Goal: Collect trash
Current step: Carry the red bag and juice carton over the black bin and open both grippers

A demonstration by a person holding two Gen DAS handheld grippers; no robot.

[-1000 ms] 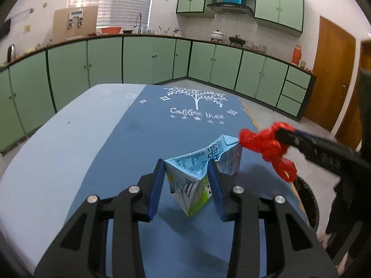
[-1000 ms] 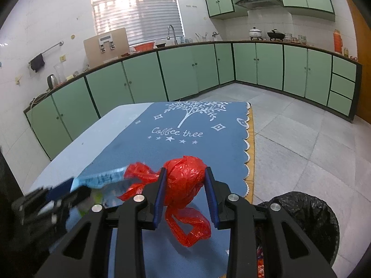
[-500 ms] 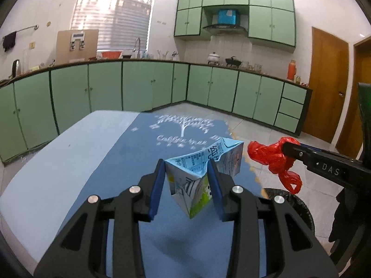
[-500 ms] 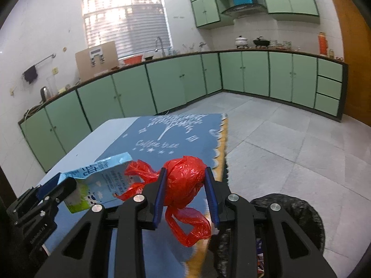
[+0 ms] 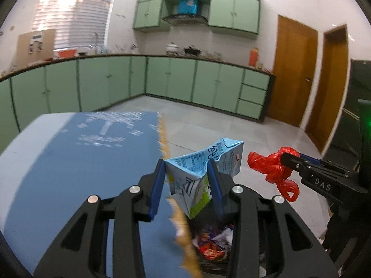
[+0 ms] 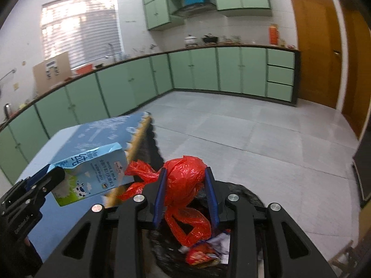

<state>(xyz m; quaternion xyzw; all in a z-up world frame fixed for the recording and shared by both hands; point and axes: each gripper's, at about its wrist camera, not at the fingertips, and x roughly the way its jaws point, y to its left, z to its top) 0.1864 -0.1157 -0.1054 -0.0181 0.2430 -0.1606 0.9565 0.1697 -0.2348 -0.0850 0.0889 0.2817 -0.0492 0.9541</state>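
My left gripper [image 5: 187,165] is shut on a crushed blue-and-white milk carton [image 5: 199,169] and holds it in the air over the table's right edge, above the trash bin [image 5: 213,245]. My right gripper [image 6: 184,173] is shut on a crumpled red plastic bag [image 6: 185,185] and holds it above the same black-lined bin [image 6: 245,194]. In the right wrist view the carton [image 6: 92,173] and the left gripper [image 6: 49,173] are at the left; in the left wrist view the red bag [image 5: 273,169] and the right gripper [image 5: 284,158] are at the right.
The bin holds several wrappers [image 6: 204,252]. The table with a blue cloth [image 5: 88,162] and tan fringe [image 5: 183,231] lies to the left. Green cabinets [image 5: 162,81] line the far walls. Wooden doors [image 5: 292,69] stand at the right. Grey tiled floor [image 6: 255,134] lies beyond the bin.
Both grippers have moved right, off the tabletop to above the bin, each still holding its item. The bin's contents now show below the fingers.
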